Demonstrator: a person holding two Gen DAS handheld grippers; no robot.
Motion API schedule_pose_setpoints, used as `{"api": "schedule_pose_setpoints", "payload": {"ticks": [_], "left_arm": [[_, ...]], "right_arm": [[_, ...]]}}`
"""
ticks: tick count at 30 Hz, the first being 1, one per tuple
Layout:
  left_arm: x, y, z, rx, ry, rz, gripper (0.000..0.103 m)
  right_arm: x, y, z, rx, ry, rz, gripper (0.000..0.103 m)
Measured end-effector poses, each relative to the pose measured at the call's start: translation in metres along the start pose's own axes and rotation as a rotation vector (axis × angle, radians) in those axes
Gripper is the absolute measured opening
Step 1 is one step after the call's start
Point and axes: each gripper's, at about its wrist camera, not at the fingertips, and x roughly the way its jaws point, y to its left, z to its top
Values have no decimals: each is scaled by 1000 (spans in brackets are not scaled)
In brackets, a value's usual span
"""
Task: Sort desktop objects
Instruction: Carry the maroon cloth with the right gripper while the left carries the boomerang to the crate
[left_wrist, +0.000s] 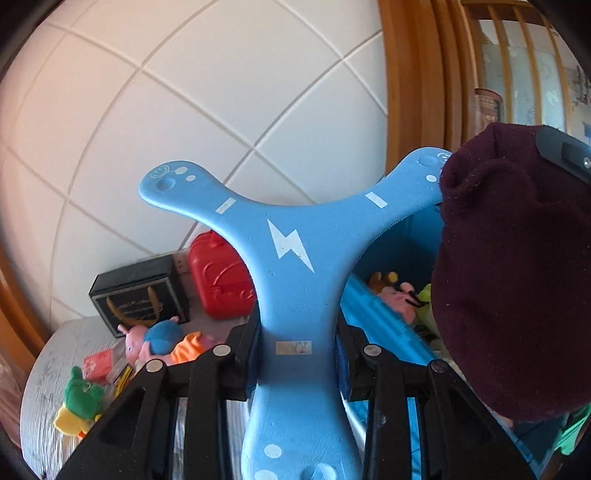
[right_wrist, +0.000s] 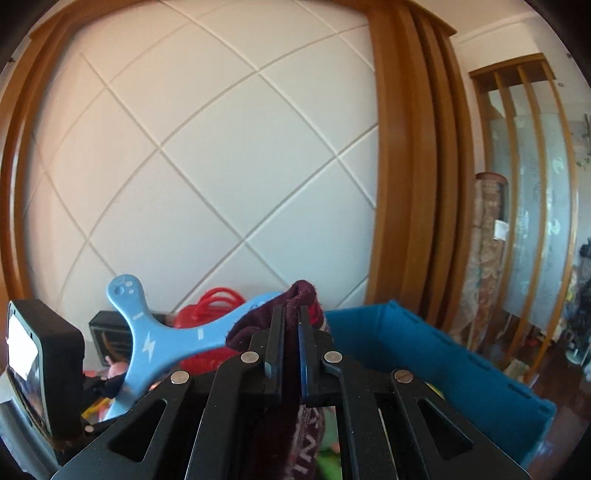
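Plainly, the left gripper (left_wrist: 297, 354) had its jaws clamped on one arm of a blue three-armed foam boomerang (left_wrist: 291, 251), held up in the air above the worktop (left_wrist: 48, 354). The gripped arm ran along the line of the fingers, and the other two arms spread away from the camera, one up to the left, one up to the right, with the white lightning mark at the hub facing the lens.

The right gripper (right_wrist: 291, 347) had its jaws drawn narrow on a dark maroon knitted hat (right_wrist: 295, 299), whose cloth bunched above the fingertips and hung down between the fingers. In the left wrist view the hat (left_wrist: 509, 280) hung just beside the boomerang's right tip, above a blue bin (right_wrist: 443, 354) that held plush toys.

On the worktop behind lay a red case (left_wrist: 218, 280), a black box (left_wrist: 136, 291), a pink pig plush (left_wrist: 136, 341) and a green plush (left_wrist: 83, 398).
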Motion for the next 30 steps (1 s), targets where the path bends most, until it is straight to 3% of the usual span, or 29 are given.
{"api": "schedule_pose_setpoints", "payload": {"ticks": [7, 14, 19, 23, 25, 26, 27, 28, 30], "left_arm": [[15, -96, 30, 91, -21, -78, 32], [52, -165, 12, 157, 100, -155, 32], [71, -189, -6, 189, 210, -165, 32], [76, -188, -14, 194, 293, -194, 34], [73, -192, -18, 218, 315, -206, 50], [70, -191, -20, 225, 314, -204, 68], [65, -191, -22, 233, 310, -194, 81], [61, -190, -23, 236, 303, -192, 82], [52, -187, -25, 243, 298, -195, 82]], "right_arm": [[-18, -89, 6, 21, -2, -158, 6], [4, -165, -41, 116, 155, -194, 6], [24, -190, -78, 145, 262, -209, 6], [24, -195, -88, 138, 300, -211, 7], [23, -197, -91, 148, 321, -215, 9], [21, -197, -92, 150, 324, -220, 15], [20, -198, -92, 152, 329, -228, 29], [19, -200, -92, 157, 329, -232, 38], [14, -199, -93, 160, 331, -230, 88]]}}
